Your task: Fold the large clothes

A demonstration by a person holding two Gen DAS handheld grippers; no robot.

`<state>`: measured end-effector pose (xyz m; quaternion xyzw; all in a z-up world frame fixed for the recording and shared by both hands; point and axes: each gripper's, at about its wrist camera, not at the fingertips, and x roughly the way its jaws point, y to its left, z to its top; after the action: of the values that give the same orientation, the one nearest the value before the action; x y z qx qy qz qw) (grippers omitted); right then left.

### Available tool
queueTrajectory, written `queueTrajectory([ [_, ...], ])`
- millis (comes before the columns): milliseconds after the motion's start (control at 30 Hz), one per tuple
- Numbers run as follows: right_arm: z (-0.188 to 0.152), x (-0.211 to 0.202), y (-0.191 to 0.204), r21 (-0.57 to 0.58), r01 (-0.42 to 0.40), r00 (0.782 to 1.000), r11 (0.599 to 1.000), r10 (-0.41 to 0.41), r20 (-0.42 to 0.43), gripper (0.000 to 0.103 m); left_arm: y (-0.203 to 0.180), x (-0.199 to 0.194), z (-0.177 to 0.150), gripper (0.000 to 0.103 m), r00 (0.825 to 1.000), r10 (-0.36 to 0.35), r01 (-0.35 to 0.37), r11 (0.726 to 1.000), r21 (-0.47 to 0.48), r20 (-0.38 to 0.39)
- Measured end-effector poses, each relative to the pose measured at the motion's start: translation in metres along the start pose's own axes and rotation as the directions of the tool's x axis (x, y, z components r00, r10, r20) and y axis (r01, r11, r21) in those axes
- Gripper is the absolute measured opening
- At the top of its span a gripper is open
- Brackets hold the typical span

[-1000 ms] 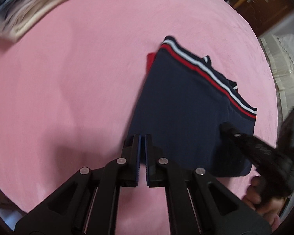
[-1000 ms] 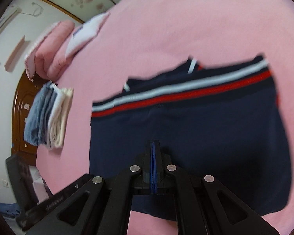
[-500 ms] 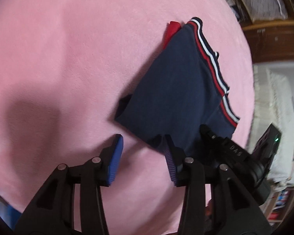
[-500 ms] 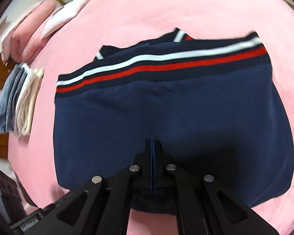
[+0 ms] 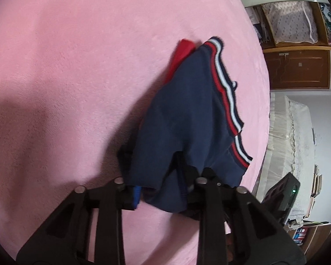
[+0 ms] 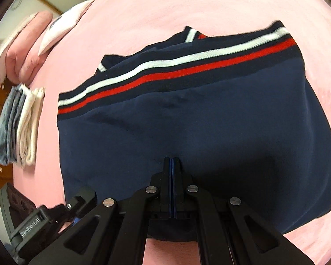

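The navy garment (image 6: 209, 132) with the white and red striped band lies folded on the pink bed (image 5: 77, 77). Half a second ago the left tool (image 5: 163, 190) stood with its jaws wide apart just in front of the near corner of the cloth, and a second ago it was shut and empty. Now it has come down to this corner and its jaws are closing, with a bunch of navy fabric between them. The corner is lifted a little from the bed and hangs over the tool, so the cloth seems caught, but I cannot tell if the pads press it firmly yet. The right tool (image 6: 172, 161) is fully shut and holds nothing; its tip rests on or just above the middle of the near part of the garment, lower than it was a second ago. I judge that it pins the cloth there while the left one takes the corner. This means a new fold is starting: the corner is probably to go across the garment. A pile of folded clothes (image 6: 17, 128) waits near the bed edge.
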<state>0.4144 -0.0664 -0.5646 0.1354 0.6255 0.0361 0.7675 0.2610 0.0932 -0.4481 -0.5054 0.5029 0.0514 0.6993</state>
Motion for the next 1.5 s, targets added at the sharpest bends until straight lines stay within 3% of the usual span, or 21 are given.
queueTrajectory([
  [100, 0.0, -0.003, -0.001, 0.019, 0.002, 1.0, 1.0, -0.003, 0.011, 0.0, -0.011, -0.02, -0.009, 0.014, 0.998, -0.03, 0.028, 0.999, 0.035, 0.055],
  [200, -0.002, -0.008, -0.005, 0.044, -0.011, 1.0, 0.999, 0.01, 0.028, 0.0, -0.033, -0.047, -0.019, 0.004, 0.993, -0.047, 0.028, 0.986, 0.164, 0.112],
  [300, -0.004, -0.012, -0.013, 0.056, -0.043, 0.998, 0.998, 0.041, 0.039, 0.0, -0.068, -0.058, -0.034, 0.003, 0.989, -0.063, 0.015, 0.941, 0.337, 0.134],
  [500, -0.002, -0.017, -0.044, 0.093, -0.16, 0.987, 0.983, 0.158, 0.026, 0.0, -0.108, -0.071, -0.055, 0.003, 0.985, -0.076, -0.016, 0.855, 0.518, 0.155],
  [700, 0.013, -0.024, -0.093, 0.102, -0.275, 0.959, 0.956, 0.28, -0.04, 0.0, -0.151, -0.076, -0.1, 0.003, 0.98, -0.07, -0.074, 0.741, 0.667, 0.186],
  [867, 0.03, -0.028, -0.12, 0.04, -0.274, 0.954, 0.961, 0.277, -0.118, 0.0, -0.178, -0.073, -0.142, 0.003, 0.983, -0.048, -0.097, 0.681, 0.725, 0.177],
  [1000, 0.042, -0.039, -0.139, 0.01, -0.335, 0.928, 0.942, 0.331, -0.171, 0.0, -0.197, -0.063, -0.17, 0.003, 0.983, -0.016, -0.13, 0.647, 0.752, 0.183],
  [1133, 0.054, -0.067, -0.171, -0.04, -0.367, 0.924, 0.929, 0.36, -0.127, 0.0, -0.214, -0.039, -0.19, 0.003, 0.987, 0.014, -0.133, 0.636, 0.76, 0.161],
  [1200, 0.062, -0.081, -0.19, -0.053, -0.318, 0.945, 0.947, 0.312, -0.102, 0.0, -0.209, -0.03, -0.202, 0.003, 0.99, 0.046, -0.133, 0.613, 0.779, 0.133],
  [1267, 0.074, -0.091, -0.21, -0.039, -0.325, 0.943, 0.945, 0.321, -0.087, 0.0, -0.209, -0.011, -0.214, 0.003, 0.989, 0.095, -0.146, 0.593, 0.792, 0.112],
  [1433, 0.106, -0.109, -0.254, 0.0, -0.267, 0.963, 0.964, 0.267, -0.021, 0.0, -0.203, 0.033, -0.239, 0.003, 0.97, 0.221, -0.208, 0.558, 0.803, 0.098],
  [1500, 0.115, -0.12, -0.271, 0.036, -0.303, 0.953, 0.952, 0.303, -0.002, 0.0, -0.203, 0.043, -0.246, 0.003, 0.961, 0.256, -0.233, 0.539, 0.81, 0.106],
])
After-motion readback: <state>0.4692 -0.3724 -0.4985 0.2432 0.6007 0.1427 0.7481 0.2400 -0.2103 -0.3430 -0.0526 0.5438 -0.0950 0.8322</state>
